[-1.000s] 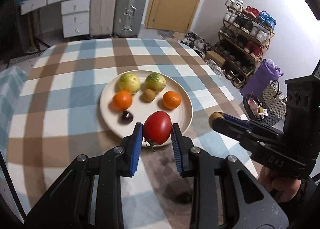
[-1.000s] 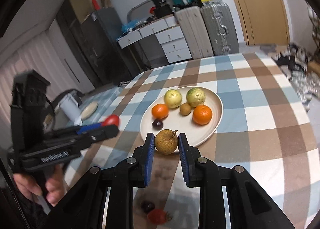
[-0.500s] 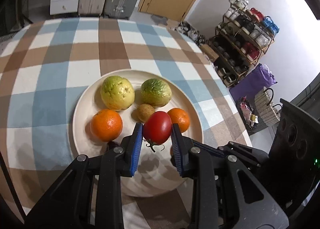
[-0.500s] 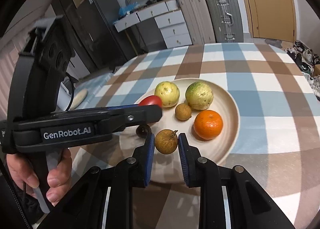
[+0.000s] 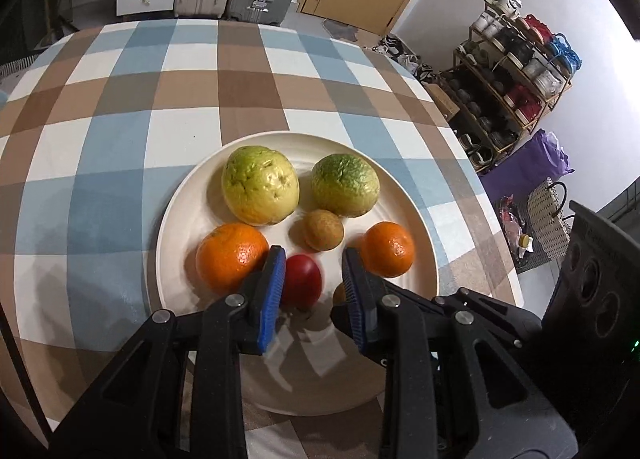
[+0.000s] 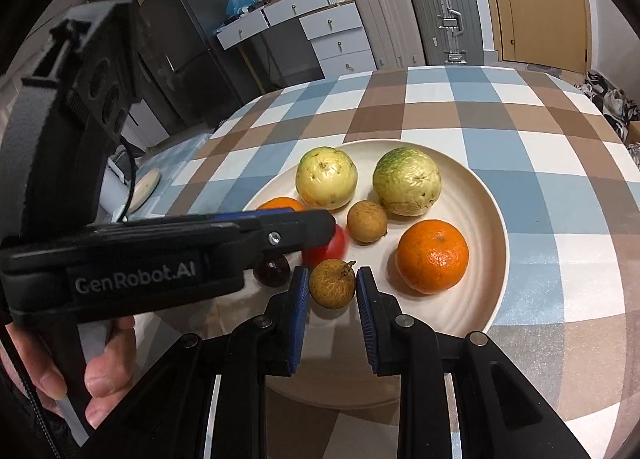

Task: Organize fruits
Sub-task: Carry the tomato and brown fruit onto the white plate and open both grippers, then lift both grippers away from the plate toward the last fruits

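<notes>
A cream plate [image 5: 188, 215] on the checked tablecloth holds two green-yellow guavas [image 5: 260, 189], two oranges [image 5: 230, 257] and a small brown longan [image 5: 323, 229]. My left gripper [image 5: 314, 285] is open over the plate, and the red tomato [image 5: 302, 286] lies between its jaws against the left pad. My right gripper [image 6: 333, 297] is open around a second brown longan [image 6: 332, 283] that rests on the plate [image 6: 492, 259]. A dark round fruit [image 6: 272, 269] lies partly hidden under the left gripper's finger.
The checked table [image 5: 120, 107] reaches beyond the plate on all sides. Suitcases [image 6: 416, 15] and white drawers [image 6: 336, 39] stand behind it, and a shoe rack [image 5: 516, 75] stands off to the right. The person's hand [image 6: 60, 375] holds the left gripper.
Both grippers came down over the plate and opened. The tomato left the left gripper's grip, and the longan left the right gripper's grip.
</notes>
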A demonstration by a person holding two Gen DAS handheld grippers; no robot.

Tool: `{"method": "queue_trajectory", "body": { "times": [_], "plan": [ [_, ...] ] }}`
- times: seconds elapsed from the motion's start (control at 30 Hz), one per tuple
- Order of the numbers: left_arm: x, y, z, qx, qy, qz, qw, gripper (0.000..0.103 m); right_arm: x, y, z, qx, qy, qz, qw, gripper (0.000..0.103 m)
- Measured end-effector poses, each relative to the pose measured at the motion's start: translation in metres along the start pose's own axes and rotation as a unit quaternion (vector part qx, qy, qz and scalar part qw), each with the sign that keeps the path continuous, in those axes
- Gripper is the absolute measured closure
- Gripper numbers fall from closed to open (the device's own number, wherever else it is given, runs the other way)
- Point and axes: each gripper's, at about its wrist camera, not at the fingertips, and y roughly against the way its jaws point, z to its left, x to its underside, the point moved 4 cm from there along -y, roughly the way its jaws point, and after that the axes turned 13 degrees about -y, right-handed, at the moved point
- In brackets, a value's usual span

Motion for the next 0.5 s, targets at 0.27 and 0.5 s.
{"method": "queue_trajectory", "body": {
  "times": [0.27,0.5],
  "plan": [
    [0.001,0.035,-0.015,0.006,-0.013,-0.033,0.9994,0.071,-0.003,0.018,0.002,-0.009,-0.002,-0.030,1.000,0.036],
    [0.015,0.102,-0.040,0.009,-0.033,-0.102,0.9942,0.035,0.007,0.072,0.004,0.015,0.030,-0.084,0.996,0.020]
  ]
}}
